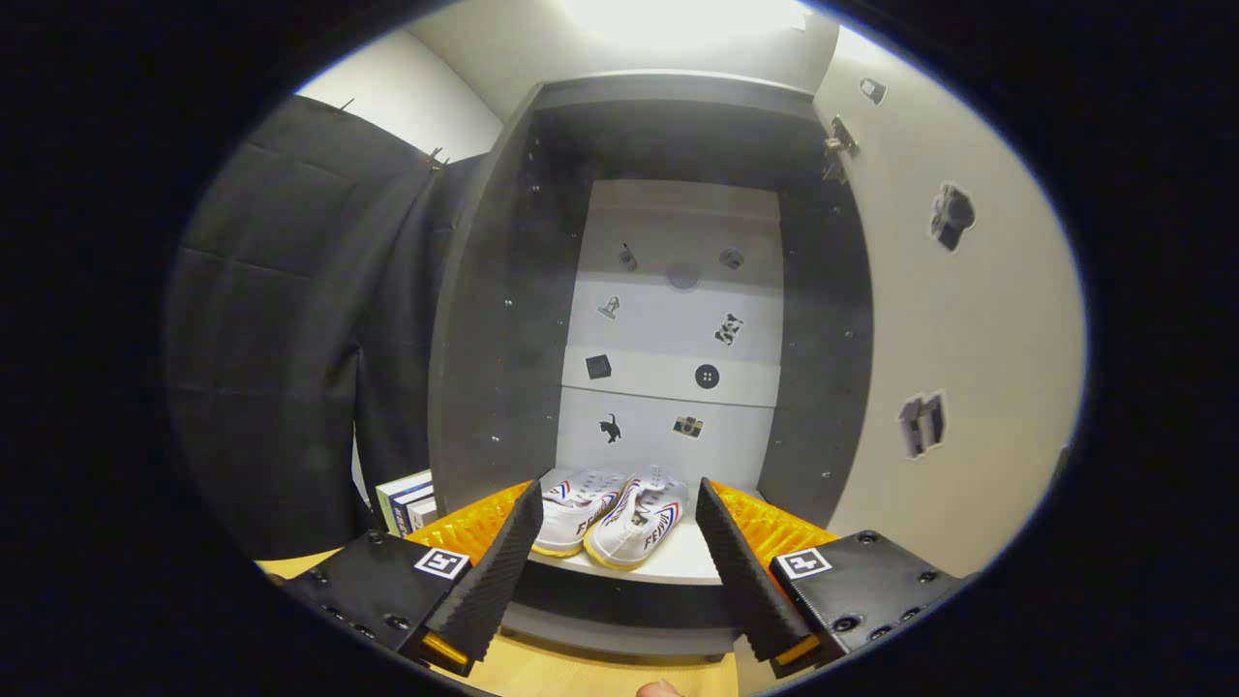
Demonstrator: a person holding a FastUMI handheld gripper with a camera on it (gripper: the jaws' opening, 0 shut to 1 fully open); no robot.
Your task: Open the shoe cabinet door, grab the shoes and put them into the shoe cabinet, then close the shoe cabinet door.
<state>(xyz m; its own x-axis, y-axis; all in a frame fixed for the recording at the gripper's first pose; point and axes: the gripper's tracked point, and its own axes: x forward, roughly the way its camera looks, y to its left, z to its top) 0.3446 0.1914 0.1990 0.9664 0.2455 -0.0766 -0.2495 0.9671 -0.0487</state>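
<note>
A pair of white canvas shoes (610, 518) with red and blue stripes and yellowish soles sits side by side on the bottom shelf (678, 561) of the dark shoe cabinet (484, 319). The cabinet stands open; its pale door (958, 368) swings out to the right, hinges near its top. My gripper (619, 503) is open, its fingers spread wide just in front of the shelf, with the shoes beyond and between them. Nothing is held.
The cabinet's white back panel (678, 319) carries small stickers, as does the door's inner face. A stack of books (407, 501) stands left of the cabinet by the black cloth wall. A wooden floor (581, 673) lies below; a fingertip (660, 688) shows at the bottom.
</note>
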